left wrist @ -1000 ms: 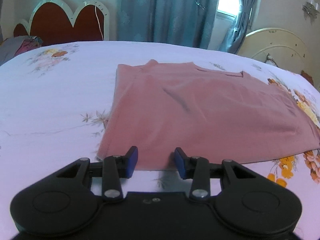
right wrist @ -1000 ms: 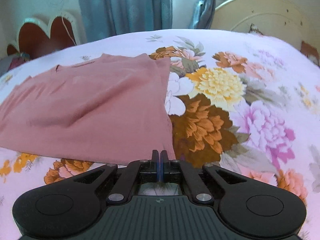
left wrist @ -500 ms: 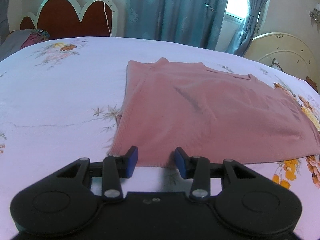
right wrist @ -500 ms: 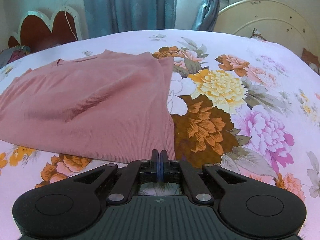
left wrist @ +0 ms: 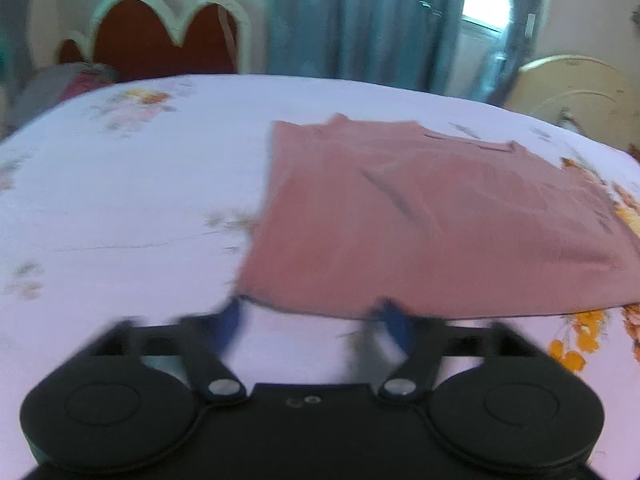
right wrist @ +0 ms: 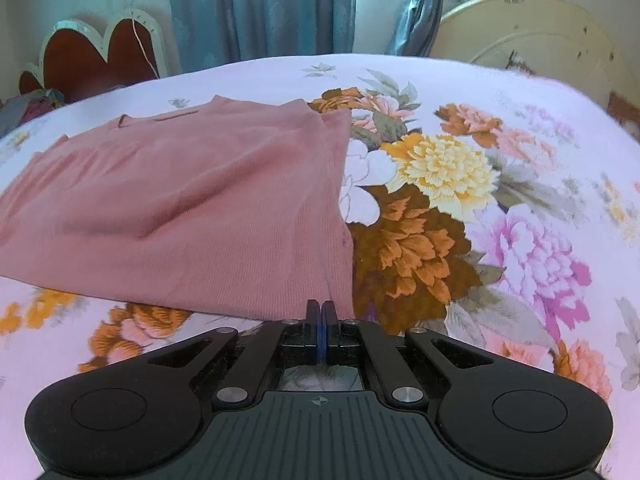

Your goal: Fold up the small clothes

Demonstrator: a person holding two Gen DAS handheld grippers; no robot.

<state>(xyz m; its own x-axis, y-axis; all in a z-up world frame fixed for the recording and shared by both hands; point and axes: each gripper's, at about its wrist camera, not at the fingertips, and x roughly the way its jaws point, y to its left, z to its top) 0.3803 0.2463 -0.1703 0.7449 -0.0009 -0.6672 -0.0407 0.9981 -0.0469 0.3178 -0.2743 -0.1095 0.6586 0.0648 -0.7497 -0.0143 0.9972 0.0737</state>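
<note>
A pink knit top (left wrist: 420, 216) lies flat on the flowered bedsheet (left wrist: 132, 208), folded into a rectangle with its neckline at the far side. In the left wrist view my left gripper (left wrist: 312, 314) is at the top's near left hem. Its jaws are opening, blurred and wide apart, with the hem edge just ahead of the blue pads (left wrist: 394, 318) and nothing pressed between them. In the right wrist view the pink top (right wrist: 188, 208) fills the left half. My right gripper (right wrist: 322, 310) is shut at the top's near right corner; no cloth shows between its pads.
The bedsheet (right wrist: 500, 184) has large printed flowers to the right of the top. A red scalloped headboard (left wrist: 160, 36) and blue curtains (left wrist: 360, 20) stand beyond the bed. A cream headboard (right wrist: 528, 40) is at the far right. Bundled cloth (left wrist: 68, 84) lies at the far left.
My left gripper's jaws have swung much wider apart. The left wrist view has shifted so the top sits further right in frame. The right gripper stays shut in the same place.
</note>
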